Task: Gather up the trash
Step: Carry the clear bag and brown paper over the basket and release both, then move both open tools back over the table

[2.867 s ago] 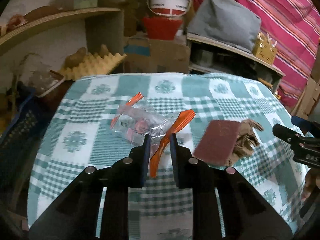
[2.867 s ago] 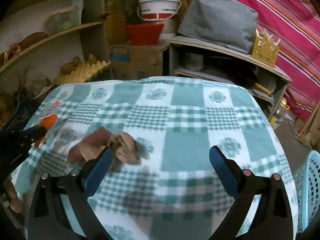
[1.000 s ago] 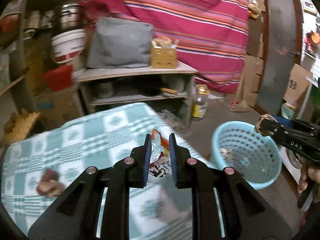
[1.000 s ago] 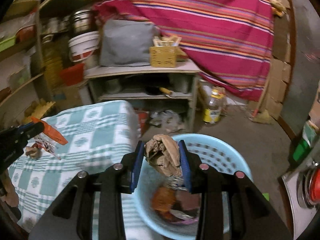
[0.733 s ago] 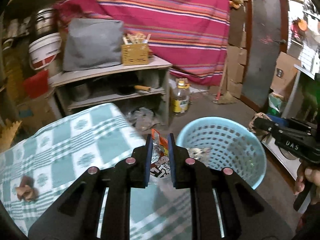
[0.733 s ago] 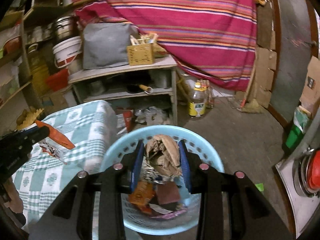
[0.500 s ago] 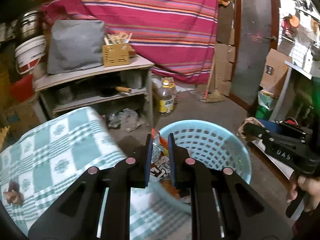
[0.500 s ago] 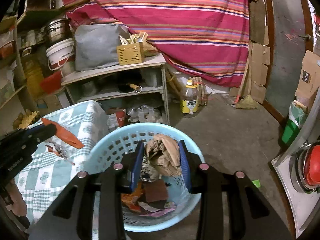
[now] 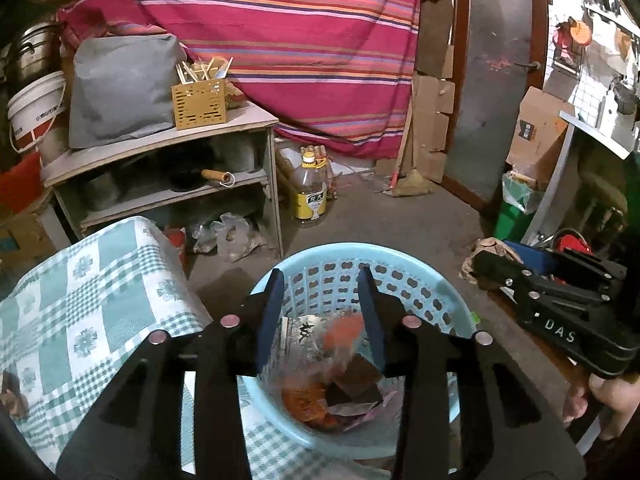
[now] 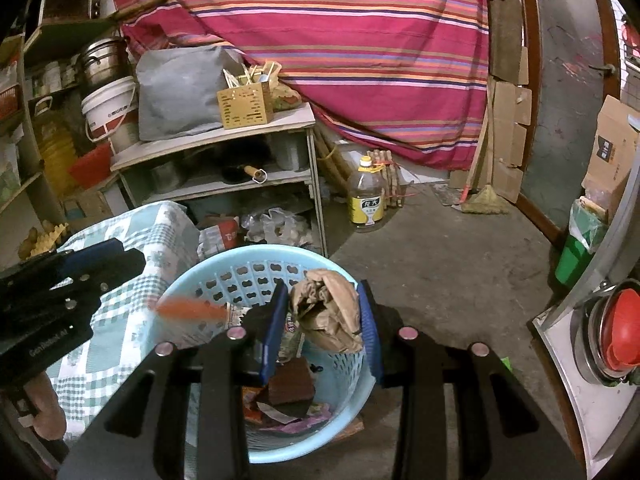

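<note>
My left gripper (image 9: 321, 276) hangs over the light blue basket (image 9: 440, 284) and its jaws are opening. The orange snack wrapper (image 9: 340, 336) is a blur below the fingers, free of the pads and dropping onto the trash inside. In the right wrist view the same wrapper (image 10: 188, 310) streaks past the basket (image 10: 224, 272), beside the left gripper (image 10: 72, 280). My right gripper (image 10: 322, 286) is shut on a crumpled brown paper (image 10: 328, 312) above the basket's far side. The left wrist view catches it at the right edge, right gripper (image 9: 500, 268) with the paper (image 9: 484, 248).
The table with the green checked cloth (image 9: 100, 280) stands left of the basket, with a brown scrap (image 9: 12, 396) on it. Behind are a grey shelf unit (image 9: 160, 152), an oil bottle (image 9: 312, 196) on the floor and a green bin (image 10: 576, 256) at the right.
Both grippers swung from the table to above the basket. The left jaws went from shut on the snack wrapper to apart, and the wrapper fell. The right keeps its paper.
</note>
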`<state>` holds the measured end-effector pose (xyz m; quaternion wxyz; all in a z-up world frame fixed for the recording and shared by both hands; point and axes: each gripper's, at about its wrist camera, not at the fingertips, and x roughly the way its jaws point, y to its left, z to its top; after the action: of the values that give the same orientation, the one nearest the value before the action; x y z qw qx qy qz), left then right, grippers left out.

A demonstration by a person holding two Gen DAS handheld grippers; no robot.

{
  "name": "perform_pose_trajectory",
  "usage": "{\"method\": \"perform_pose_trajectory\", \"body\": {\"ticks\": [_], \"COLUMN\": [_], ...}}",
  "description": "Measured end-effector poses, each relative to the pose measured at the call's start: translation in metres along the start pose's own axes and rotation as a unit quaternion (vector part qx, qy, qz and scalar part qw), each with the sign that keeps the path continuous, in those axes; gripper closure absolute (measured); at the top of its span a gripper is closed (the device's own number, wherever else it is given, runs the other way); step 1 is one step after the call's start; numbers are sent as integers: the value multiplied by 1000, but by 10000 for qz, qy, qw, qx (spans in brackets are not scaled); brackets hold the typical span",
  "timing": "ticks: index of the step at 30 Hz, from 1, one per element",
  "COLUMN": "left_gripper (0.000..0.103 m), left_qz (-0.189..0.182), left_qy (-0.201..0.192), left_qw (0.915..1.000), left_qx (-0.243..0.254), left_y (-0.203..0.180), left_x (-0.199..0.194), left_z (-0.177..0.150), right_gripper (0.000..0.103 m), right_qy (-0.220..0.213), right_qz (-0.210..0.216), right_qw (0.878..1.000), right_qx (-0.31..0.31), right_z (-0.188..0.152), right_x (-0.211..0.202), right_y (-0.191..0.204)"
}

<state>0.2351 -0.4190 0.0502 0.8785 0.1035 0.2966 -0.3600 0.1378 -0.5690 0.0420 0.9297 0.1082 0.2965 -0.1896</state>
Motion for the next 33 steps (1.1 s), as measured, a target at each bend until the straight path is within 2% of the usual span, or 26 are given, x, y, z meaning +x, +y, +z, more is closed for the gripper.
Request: {"method": "perform_pose_trajectory", "body": {"ticks": [4,10,16,20,21,24,26,29,33], "left_gripper": [32,15,10,7,7,6,6,6,6], "left_qz": [236,670,1065,1405,1494,1825,1988,2256,2524], "left_qy": [-171,-371,-425,-407,-396,-344,-280,-174,-31], "left_qw": [9996,9971,9930,9876,9860,9797,9758,9687,9602], "left_qx": [-29,-33,-283,-573,-627,-754,-869,-1017,-1195], "left_y": [9,37,84,130,141,177,201,240,290], "left_x": [-11,-30,-55,-71,-75,-86,-92,-103,-119], "left_z": [0,-2,-13,-25,-29,-42,-52,-70,-98], "right_gripper": [68,67,65,63,54,39,36,23,18], "right_qy": [28,63,123,173,184,170,175,160,179], "right_qz": [17,136,223,207,205,99,27,-77,-90], "right_qw": [10000,9999,9996,9996,9996,9997,9997,9997,9997], "right_qx": [-8,-58,-121,-99,-105,-146,-163,-139,-109], "right_z": [0,1,-1,-3,-3,-3,-3,-2,-5], "right_x": [3,12,26,36,38,41,44,46,47], "right_y": [3,19,41,50,52,60,65,71,84]}}
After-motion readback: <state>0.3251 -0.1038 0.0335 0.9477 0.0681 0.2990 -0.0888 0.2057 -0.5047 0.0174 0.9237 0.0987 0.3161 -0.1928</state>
